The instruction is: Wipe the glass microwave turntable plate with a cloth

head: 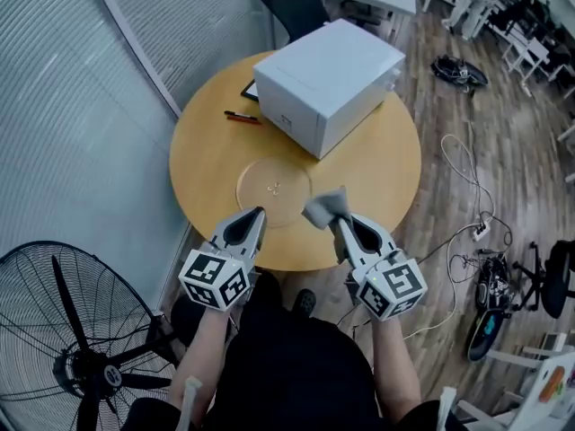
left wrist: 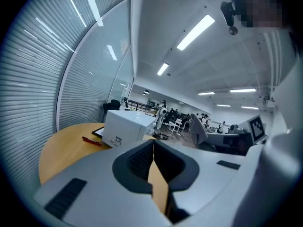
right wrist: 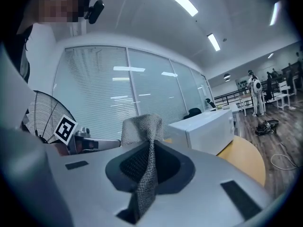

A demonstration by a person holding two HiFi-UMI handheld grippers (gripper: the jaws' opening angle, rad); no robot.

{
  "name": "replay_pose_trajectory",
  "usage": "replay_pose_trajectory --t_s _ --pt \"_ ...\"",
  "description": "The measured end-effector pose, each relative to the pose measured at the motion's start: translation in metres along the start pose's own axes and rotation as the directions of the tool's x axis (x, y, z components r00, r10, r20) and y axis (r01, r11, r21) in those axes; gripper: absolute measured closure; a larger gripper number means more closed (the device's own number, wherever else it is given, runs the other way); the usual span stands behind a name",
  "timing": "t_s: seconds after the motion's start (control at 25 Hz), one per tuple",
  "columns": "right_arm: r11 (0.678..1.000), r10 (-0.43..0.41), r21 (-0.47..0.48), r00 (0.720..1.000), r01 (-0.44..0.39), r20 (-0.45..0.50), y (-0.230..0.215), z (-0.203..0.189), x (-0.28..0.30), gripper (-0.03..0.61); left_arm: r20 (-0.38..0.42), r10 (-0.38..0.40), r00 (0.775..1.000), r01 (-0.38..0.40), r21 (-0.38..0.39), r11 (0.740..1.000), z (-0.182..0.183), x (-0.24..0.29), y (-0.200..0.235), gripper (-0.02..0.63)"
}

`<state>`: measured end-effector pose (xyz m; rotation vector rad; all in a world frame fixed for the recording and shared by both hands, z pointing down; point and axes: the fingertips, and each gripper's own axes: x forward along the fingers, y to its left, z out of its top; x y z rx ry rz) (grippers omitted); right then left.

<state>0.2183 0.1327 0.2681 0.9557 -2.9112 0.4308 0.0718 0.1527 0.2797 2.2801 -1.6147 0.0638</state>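
A round wooden table (head: 207, 151) fills the centre of an office floor, seen from above the person seated at its near edge. A black pedestal fan (head: 81, 330) stands on the floor to the person's left, beside a wall of window blinds. On the far half of the table sits a white microwave (head: 328, 83), with a dark tablet (head: 249, 90) tucked against its left side. The glass turntable plate (head: 274, 189) lies flat on the tabletop in front of the microwave, towards the person and bare.

Both grippers are held up over the table's near edge, pointing roughly level across it. The left gripper (head: 259, 212), just beside the plate's near-left rim in the head view, has its jaws pressed together with nothing between them. The right gripper (head: 337, 221) has its jaws pinching a grey knitted cloth (head: 325, 205), whose bunched end stands above the jaw tips, just right of the plate. A red pen (head: 243, 117) lies left of the microwave.
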Motion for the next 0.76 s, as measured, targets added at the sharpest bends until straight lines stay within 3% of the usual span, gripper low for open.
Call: replay_pose_trajectory --t_s 0.28,0.76 --pt "1.000 0.000 -0.003 0.999 0.000 0.039 0.008 0.014 -0.018 0.553 0.022 -0.014 1.000 0.013 0.037 0.999 0.011 -0.013 -0.016 0.614" --pt "0.999 -0.007 -0.042 0.999 0.009 0.040 0.018 0.023 -0.026 0.554 0.033 -0.022 0.999 0.021 0.029 0.999 0.013 -0.024 -0.022 0.614"
